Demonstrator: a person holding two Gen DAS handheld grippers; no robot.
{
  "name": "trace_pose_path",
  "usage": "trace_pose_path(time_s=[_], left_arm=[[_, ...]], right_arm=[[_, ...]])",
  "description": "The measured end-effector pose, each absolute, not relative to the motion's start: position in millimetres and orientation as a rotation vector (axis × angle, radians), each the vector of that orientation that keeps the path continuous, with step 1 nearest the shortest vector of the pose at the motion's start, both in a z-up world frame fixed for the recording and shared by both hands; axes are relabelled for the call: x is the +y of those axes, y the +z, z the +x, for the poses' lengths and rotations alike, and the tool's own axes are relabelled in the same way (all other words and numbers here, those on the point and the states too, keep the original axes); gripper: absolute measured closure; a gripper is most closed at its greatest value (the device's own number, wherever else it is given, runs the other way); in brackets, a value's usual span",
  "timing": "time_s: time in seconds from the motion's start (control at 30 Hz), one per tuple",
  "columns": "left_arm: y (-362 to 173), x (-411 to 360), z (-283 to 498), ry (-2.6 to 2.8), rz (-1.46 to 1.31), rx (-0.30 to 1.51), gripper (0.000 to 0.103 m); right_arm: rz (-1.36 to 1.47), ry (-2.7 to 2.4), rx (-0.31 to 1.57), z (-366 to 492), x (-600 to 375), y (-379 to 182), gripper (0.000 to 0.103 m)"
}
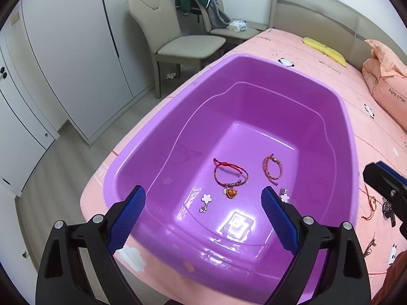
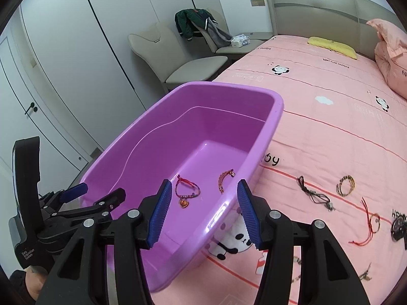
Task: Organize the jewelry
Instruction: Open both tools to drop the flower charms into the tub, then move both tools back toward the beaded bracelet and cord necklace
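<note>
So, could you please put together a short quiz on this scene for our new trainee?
1. True or false: the purple tub stands on the floor.
2. Multiple choice: the red bracelet with the heart charm lies (a) on the bedsheet, (b) inside the tub, (c) on the chair.
3. Fill in: the black cord necklace and the beaded bracelet lie on the pink ____, outside the tub.

Key:
1. False; it stands on the bed.
2. (b); it lies on the tub floor beside the orange braided bracelet.
3. Bedsheet. Both the left gripper and the right gripper are open and hold nothing.
</note>
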State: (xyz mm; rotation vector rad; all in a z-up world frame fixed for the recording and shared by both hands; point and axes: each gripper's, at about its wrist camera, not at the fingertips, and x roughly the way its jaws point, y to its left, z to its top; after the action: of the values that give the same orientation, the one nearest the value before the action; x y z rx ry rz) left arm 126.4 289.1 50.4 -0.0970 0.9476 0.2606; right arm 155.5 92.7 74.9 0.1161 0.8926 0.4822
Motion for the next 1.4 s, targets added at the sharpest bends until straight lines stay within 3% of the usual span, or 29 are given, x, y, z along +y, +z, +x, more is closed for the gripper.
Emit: trace_pose_path(time_s=[0.33,0.8,1.4], left_arm=[[65.7,266.9,83.5,0.219,-0.119,0.913,0.009],[61.4,171.6,31.7,0.036,-0.049,0.905,0.008],[-19.4,70.5,32.4,-0.102,0.028,1.005,0.007]], right_arm=[[0.214,0.443,0.819,92.9,48.4,75.0,0.043],[0.293,0.197,0.822,8.1,-78.4,47.7,0.039],[0.367,-0.053,0.916,-24.9,-170.7,-26.8,0.039]])
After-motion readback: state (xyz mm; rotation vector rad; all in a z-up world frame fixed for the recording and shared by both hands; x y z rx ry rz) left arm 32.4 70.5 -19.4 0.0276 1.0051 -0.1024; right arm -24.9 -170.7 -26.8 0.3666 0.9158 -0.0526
